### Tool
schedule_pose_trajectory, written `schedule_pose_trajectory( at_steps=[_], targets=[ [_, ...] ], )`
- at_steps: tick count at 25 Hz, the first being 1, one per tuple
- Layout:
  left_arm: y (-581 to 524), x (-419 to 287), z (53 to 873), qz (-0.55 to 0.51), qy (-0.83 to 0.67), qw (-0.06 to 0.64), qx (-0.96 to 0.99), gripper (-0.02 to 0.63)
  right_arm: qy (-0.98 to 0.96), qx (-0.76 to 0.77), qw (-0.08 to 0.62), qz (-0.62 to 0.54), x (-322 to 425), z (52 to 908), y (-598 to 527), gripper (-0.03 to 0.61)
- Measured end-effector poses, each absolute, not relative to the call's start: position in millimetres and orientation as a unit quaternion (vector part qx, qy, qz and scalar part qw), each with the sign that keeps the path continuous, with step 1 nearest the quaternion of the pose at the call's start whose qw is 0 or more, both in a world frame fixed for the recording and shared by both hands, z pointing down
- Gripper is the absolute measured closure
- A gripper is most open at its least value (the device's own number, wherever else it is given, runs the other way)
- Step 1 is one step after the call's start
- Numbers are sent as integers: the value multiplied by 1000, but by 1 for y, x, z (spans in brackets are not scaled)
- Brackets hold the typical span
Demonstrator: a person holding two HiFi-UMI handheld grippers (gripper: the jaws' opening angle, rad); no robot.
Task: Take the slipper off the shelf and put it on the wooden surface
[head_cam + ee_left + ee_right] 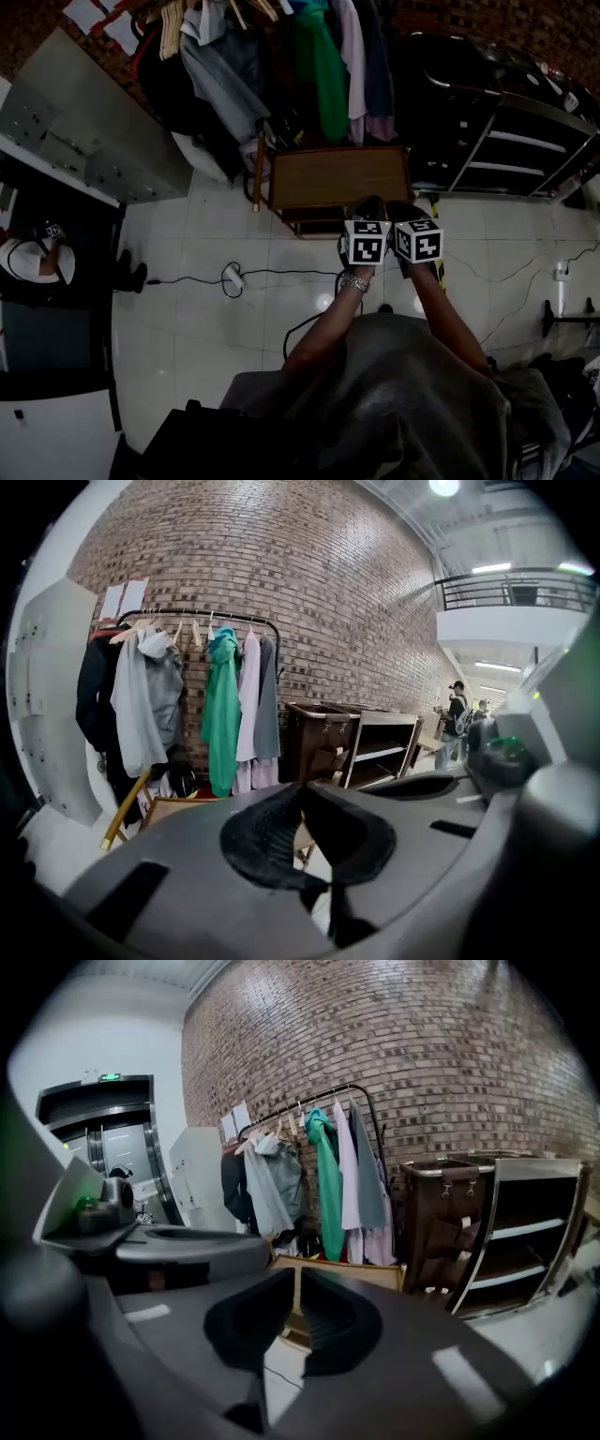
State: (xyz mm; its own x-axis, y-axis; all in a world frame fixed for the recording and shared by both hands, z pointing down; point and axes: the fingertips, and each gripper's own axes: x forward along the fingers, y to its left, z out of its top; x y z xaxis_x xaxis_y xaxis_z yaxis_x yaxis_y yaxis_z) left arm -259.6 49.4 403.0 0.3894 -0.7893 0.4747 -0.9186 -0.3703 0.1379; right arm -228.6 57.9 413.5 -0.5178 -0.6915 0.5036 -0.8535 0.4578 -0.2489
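No slipper shows in any view. The low wooden table (pixel 337 176) stands on the tiled floor just ahead of both grippers, and it also shows in the gripper views (pixel 178 808) (pixel 347 1272). A dark metal shelf (pixel 506 141) (pixel 375 752) (pixel 534 1232) stands to its right, and I make out nothing on its boards. My left gripper (pixel 368 204) (pixel 300 794) and right gripper (pixel 401 208) (pixel 295 1283) hang side by side over the table's near edge. Both are shut with nothing between the jaws.
A clothes rack (pixel 281 56) with hanging garments stands behind the table against the brick wall. Beside the shelf is a brown cart (pixel 314 738). A cable (pixel 234 277) trails over the floor to the left. A white cabinet (pixel 94 122) stands at far left, with a person (pixel 37 253) near it.
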Motion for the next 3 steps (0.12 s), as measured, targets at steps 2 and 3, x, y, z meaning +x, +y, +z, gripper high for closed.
schedule_pose_trajectory(
  at_steps=[2, 3],
  targets=[
    [49, -257, 400, 167, -524, 190, 814, 600, -835, 464, 167, 244, -226, 415, 56, 569],
    [49, -257, 399, 167, -523, 188, 814, 600, -834, 464, 166, 247, -227, 415, 55, 569]
  ],
)
